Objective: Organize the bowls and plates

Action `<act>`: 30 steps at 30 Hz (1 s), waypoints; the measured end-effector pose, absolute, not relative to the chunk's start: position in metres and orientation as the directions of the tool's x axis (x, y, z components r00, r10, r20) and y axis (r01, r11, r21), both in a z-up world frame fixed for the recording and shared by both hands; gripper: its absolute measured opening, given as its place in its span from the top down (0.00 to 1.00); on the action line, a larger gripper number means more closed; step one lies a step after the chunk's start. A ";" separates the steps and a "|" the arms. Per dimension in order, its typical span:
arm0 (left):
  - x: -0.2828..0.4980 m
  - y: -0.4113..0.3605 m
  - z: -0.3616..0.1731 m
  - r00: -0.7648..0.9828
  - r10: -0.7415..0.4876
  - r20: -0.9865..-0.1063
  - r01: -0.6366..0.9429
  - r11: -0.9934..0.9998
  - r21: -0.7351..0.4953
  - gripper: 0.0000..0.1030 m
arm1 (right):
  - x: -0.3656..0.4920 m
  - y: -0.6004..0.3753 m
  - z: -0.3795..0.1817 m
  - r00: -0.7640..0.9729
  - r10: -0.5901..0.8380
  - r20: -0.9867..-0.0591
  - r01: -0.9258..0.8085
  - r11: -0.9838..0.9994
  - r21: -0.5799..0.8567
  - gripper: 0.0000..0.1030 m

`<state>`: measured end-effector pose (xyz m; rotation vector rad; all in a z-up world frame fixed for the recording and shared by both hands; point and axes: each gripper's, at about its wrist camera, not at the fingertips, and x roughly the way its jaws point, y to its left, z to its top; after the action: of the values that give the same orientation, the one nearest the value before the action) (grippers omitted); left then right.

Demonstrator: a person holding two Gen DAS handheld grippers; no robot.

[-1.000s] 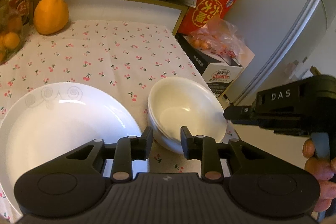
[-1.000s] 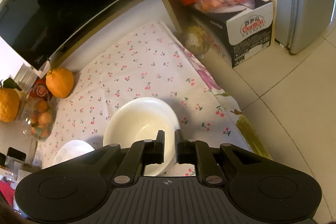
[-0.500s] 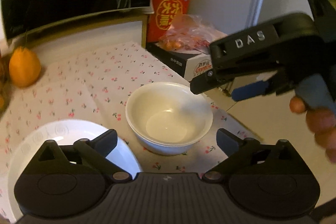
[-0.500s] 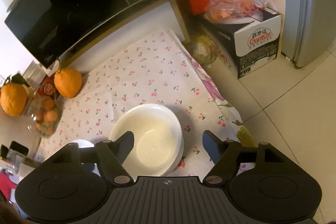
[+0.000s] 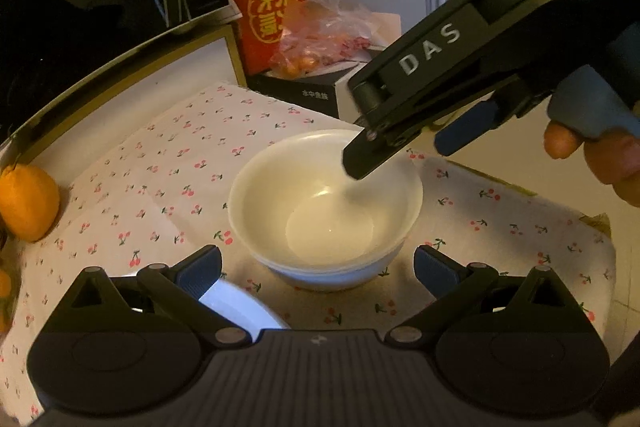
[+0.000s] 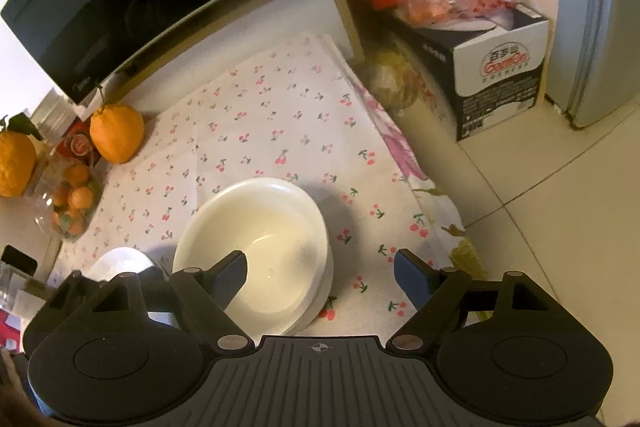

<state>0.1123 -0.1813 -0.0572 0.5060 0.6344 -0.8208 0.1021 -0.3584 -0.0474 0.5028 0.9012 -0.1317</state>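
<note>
Two spread grippers over nested white bowls on a cherry-print cloth.

In the left wrist view, the stacked white bowls (image 5: 326, 211) stand upright in the middle of the frame, mouth up, round and glossy, so they have no long axis. The left gripper (image 5: 318, 265) at the bottom has its fingers spread wide with nothing between the pads, the bowls just beyond them. The right gripper reaches in from the upper right, one finger (image 5: 362, 163) over the bowl rim. A smooth white plate (image 5: 240, 311) lies flat at the lower left, on the cloth (image 5: 168, 163). In the right wrist view, the bowls (image 6: 256, 227) sit at lower centre. The right gripper (image 6: 320, 271) has just been opening further; its fingers stand apart, the left one over the bowl, and they pinch nothing. The plate (image 6: 120, 261) is at the lower left, and a bumpy orange fruit (image 6: 116, 133) lies at the left.
</note>
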 end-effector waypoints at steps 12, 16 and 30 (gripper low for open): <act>0.130 -0.194 -0.066 0.479 -0.500 -0.722 0.811 0.567 0.145 0.01 | 0.118 -0.355 -0.060 0.616 0.119 -0.779 0.297 0.881 0.369 0.33; 0.130 -0.195 -0.065 0.464 -0.511 -0.724 0.819 0.559 0.130 0.06 | 0.123 -0.353 -0.063 0.604 0.119 -0.788 0.301 0.881 0.364 0.55; 0.126 -0.193 -0.058 0.478 -0.552 -0.684 0.811 0.577 0.101 0.07 | 0.121 -0.361 -0.057 0.609 0.116 -0.784 0.336 0.858 0.388 0.75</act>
<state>0.1260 -0.1930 -0.0578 0.4473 0.6498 -0.8660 0.1206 -0.3615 -0.0569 0.5431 0.9182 -0.1347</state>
